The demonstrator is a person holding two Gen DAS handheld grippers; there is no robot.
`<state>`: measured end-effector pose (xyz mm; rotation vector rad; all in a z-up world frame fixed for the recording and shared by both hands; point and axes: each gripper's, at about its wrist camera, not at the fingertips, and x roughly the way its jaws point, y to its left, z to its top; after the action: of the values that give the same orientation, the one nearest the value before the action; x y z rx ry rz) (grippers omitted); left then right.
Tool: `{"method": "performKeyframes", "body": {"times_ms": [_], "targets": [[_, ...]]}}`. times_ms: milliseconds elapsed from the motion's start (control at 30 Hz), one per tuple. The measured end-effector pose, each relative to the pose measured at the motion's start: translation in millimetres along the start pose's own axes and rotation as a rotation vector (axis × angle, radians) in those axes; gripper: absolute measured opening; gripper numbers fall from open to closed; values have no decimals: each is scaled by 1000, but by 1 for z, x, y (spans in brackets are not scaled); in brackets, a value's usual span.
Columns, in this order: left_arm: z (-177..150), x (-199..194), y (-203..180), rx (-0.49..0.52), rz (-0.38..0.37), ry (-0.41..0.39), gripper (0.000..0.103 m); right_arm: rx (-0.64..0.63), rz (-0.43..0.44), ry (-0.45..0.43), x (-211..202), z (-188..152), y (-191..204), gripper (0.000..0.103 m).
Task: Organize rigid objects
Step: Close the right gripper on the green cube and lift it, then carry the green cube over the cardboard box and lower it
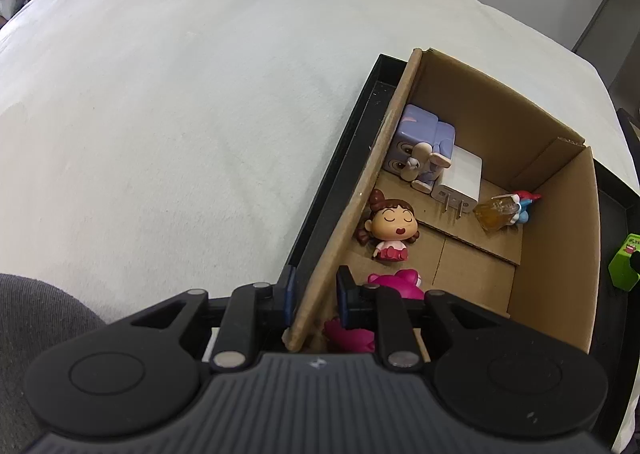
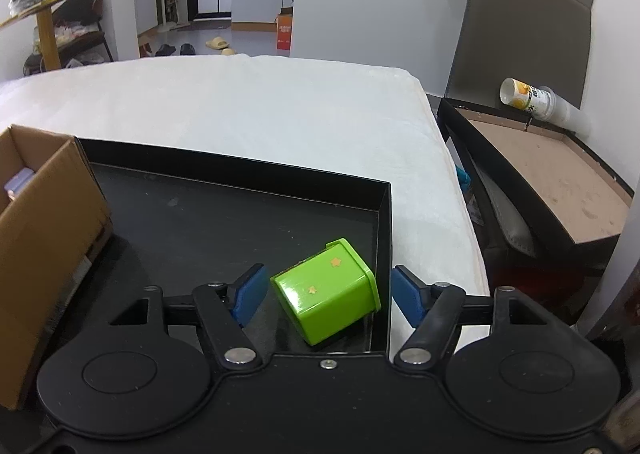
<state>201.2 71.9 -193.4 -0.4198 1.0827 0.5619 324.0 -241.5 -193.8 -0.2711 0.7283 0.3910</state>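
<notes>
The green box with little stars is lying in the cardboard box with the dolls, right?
Not quite. The green box with stars lies in the black tray, beside the cardboard box, not in it. The right wrist view shows it between the right gripper's open blue pads.

Tray wall point(image 2: 383, 238) crowds green block point(image 2: 328, 290); tray floor point(image 2: 224, 226) leftward lies open.

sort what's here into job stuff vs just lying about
Job: cardboard box, green cube, black tray, doll, charger, purple toy, left gripper, right gripper.

Lying about: slippers, cup, orange carton.
</notes>
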Motion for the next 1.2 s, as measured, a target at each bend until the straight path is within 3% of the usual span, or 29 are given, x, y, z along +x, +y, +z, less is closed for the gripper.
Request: {"method": "performKeyframes", "body": {"times_ms": [133,200,700,1200], "targets": [[0,-1,-1,9,2,-3,20,-16,-2,17,8,1,0,67],[0,-1,-1,13,1,-4,20,-28,-1,23,8,1,2,60],[-2,-2,0,37,-20,-8,19,-59,10,40,-17,0,19,59],[-3,-3,4,48,-44,-17,17,-128,-4,-1,-58,12,44,59]]}}
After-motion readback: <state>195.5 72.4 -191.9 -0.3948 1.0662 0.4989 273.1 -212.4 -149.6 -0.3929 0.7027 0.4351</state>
